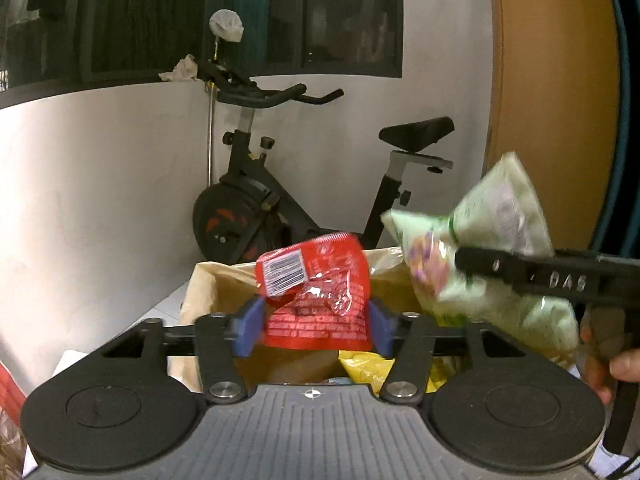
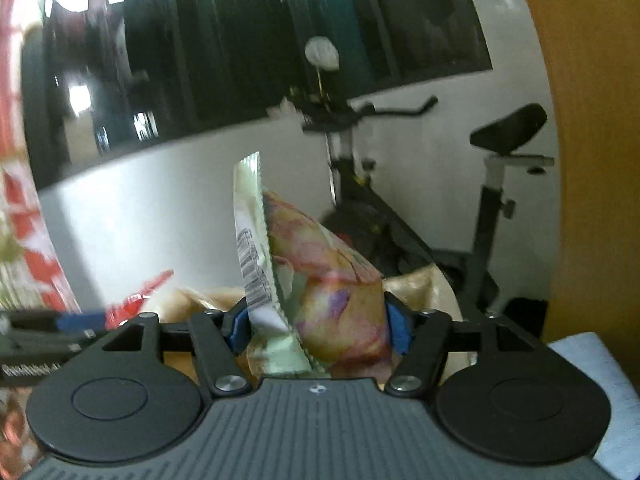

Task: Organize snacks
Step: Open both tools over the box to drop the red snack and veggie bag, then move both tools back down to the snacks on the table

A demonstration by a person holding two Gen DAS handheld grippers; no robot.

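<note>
A red snack packet (image 1: pixel 320 292) with a white barcode label sits between the blue pads of my left gripper (image 1: pixel 314 324). The jaws stand wider than the packet's crumpled middle and do not squeeze it. Below it is a brown paper-lined box (image 1: pixel 208 280) with yellow packets (image 1: pixel 368 364) inside. My right gripper (image 2: pixel 318 324) is shut on a pale green bag (image 2: pixel 328 280) printed in pink and yellow, held upright in the air. From the left wrist, that green bag (image 1: pixel 500 216) hangs over the box's right side in the right gripper (image 1: pixel 472 276). The red packet (image 2: pixel 136 300) shows at the left.
A black exercise bike (image 1: pixel 256 208) stands against the white wall behind the box. An orange-brown panel (image 1: pixel 552 80) rises at the right. A person's hand (image 1: pixel 624 364) holds the right gripper. A pale blue cloth (image 2: pixel 600 380) lies at lower right, and red-and-white packaging (image 2: pixel 24 208) is blurred at far left.
</note>
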